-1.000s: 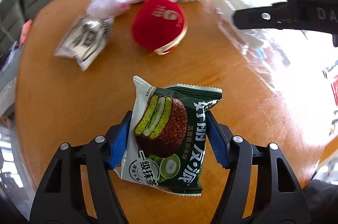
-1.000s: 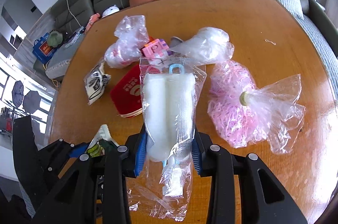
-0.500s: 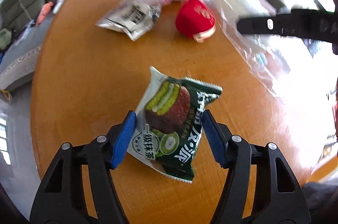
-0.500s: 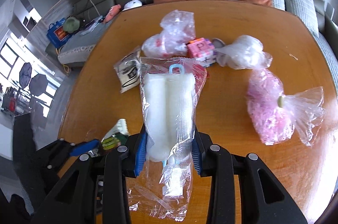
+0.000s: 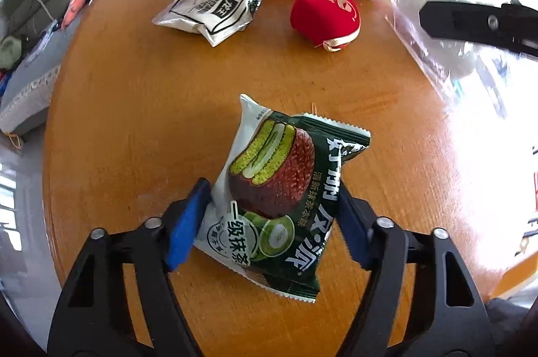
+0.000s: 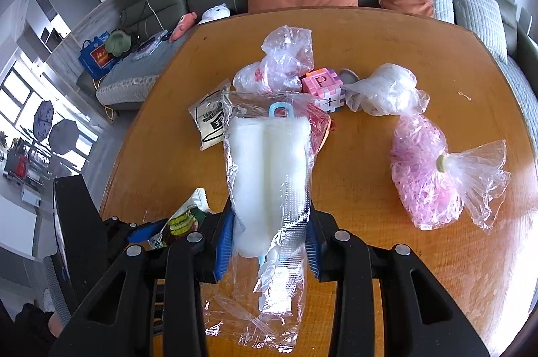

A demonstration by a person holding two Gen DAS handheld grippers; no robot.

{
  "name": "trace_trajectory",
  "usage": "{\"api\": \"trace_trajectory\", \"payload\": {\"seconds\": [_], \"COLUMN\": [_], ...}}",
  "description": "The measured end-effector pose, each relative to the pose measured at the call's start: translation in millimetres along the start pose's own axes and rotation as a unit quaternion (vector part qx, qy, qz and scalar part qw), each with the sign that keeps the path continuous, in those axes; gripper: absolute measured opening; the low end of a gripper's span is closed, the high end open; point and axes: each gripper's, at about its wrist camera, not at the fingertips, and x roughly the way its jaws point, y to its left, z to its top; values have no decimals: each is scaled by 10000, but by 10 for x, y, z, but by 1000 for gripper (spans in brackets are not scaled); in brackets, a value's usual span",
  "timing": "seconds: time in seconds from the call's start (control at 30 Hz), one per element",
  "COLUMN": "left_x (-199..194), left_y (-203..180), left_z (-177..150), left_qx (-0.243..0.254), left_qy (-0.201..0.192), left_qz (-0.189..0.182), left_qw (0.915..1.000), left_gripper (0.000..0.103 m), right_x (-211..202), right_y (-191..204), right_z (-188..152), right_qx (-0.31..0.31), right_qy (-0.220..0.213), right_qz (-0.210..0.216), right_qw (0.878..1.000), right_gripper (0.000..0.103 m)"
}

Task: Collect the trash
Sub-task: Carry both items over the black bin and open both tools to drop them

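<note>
The green snack wrapper (image 5: 275,199) sits pinched between the left tool (image 5: 269,219) pads, lifted off the desk (image 5: 134,108). The right tool (image 6: 269,242) clamps a clear plastic package (image 6: 269,162), likely both bound for disposal; more wrappers remain behind.

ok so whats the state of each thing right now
left gripper: shut on the green snack packet, sealed
right gripper: shut on the clear sponge bag
pink shreds bag: tied, lying on the table
grey sachet: lying flat
red box: closed
</note>
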Motion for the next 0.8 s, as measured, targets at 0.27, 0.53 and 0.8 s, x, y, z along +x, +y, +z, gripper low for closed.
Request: {"api": "trace_trajectory", "payload": {"seconds": [0.27,0.53,0.8], "left_x": [-192,-561,-827], "left_y": [131,547,1226], "left_z": [-180,-497,-829], "left_qx": [-377,-977,-1759], "left_qy": [-277,-552,-727], "left_qz": [-99,12,382], "left_qw": [9989,9937,9810], "left_gripper": [62,62,62], "right_x": [29,184,416], "right_y": [214,730,1533], "right_z": [-5,-1,-10], "right_qx": [-184,-609,-1265], "right_qy": [40,195,414], "right_qz": [72,311,705], "right_qw": [9998,9975,9886], "right_gripper": [38,38,38]}}
